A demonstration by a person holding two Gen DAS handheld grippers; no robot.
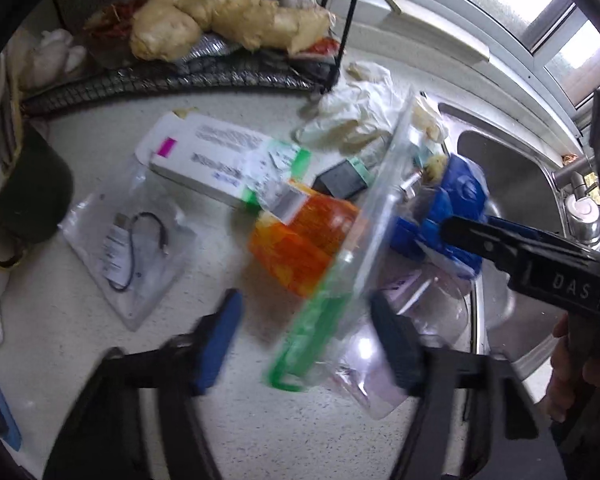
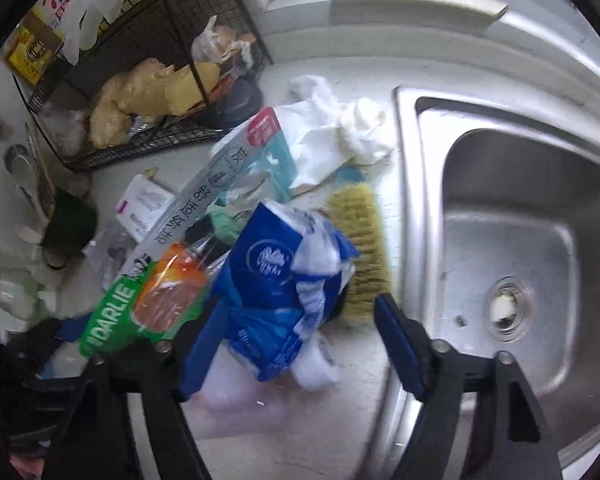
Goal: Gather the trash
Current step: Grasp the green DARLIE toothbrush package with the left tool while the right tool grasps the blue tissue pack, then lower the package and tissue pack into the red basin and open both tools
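Trash is piled on a speckled counter beside the sink. My left gripper (image 1: 306,340) points down over a clear, green-edged Darlie package (image 1: 308,328). The package lies between the fingers, with a gap to the left pad, so the gripper is open. My right gripper (image 2: 300,340) stands open around a crumpled blue tissue wrapper (image 2: 276,276); the right pad is clear of it. In the left wrist view, one of the right gripper's fingers (image 1: 472,236) rests at that blue wrapper (image 1: 456,196). An orange packet (image 1: 300,248) and a white box (image 1: 212,160) lie close by.
A steel sink (image 2: 520,184) opens to the right, and a scrub brush (image 2: 360,248) lies along its rim. Behind the pile are crumpled white tissue (image 1: 360,112) and a wire basket (image 1: 220,76) holding ginger (image 1: 228,16). A clear bag with a cable (image 1: 132,248) and a dark cup (image 1: 32,188) sit left.
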